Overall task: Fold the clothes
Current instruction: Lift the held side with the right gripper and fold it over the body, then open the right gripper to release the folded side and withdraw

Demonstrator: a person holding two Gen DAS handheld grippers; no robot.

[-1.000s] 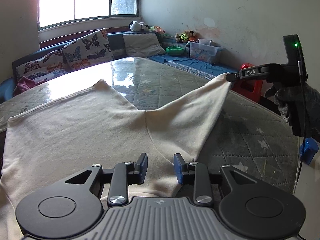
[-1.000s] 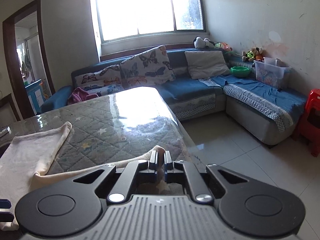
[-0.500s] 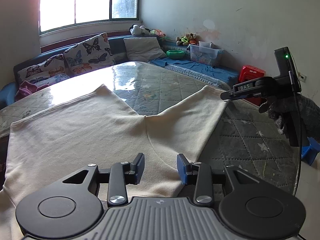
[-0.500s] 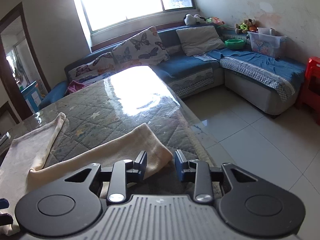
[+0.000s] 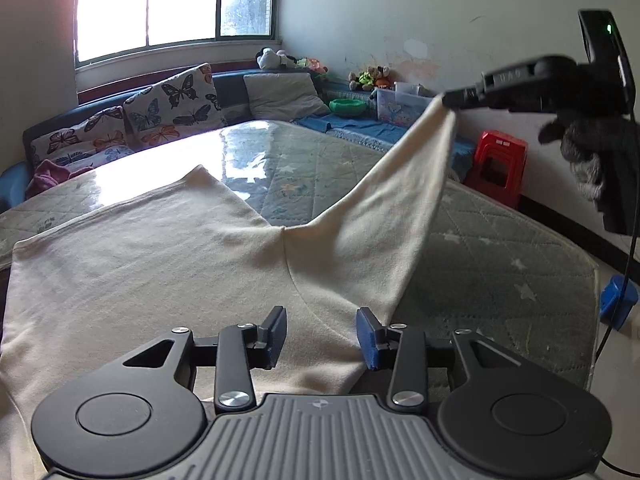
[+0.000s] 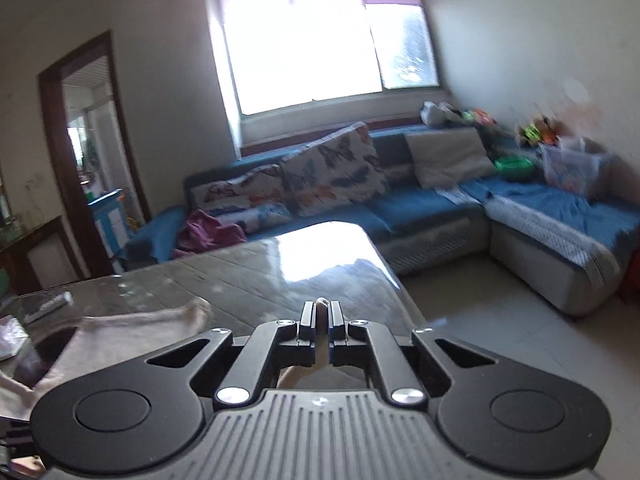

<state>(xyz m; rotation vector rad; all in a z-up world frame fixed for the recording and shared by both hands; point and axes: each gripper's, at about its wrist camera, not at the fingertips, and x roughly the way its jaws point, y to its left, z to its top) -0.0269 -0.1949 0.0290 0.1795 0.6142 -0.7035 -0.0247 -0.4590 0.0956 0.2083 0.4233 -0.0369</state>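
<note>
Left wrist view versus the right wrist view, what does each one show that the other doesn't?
Only the left wrist view shows the open left hand-held gripper over the cream garment's body, the sleeve lifted off the table, and a red stool. Only the right wrist view shows the doorway and the cloth pinched between the fingers. Both show the right hand-held gripper shut on the sleeve, the quilted table, the window and the blue sofa.
</note>
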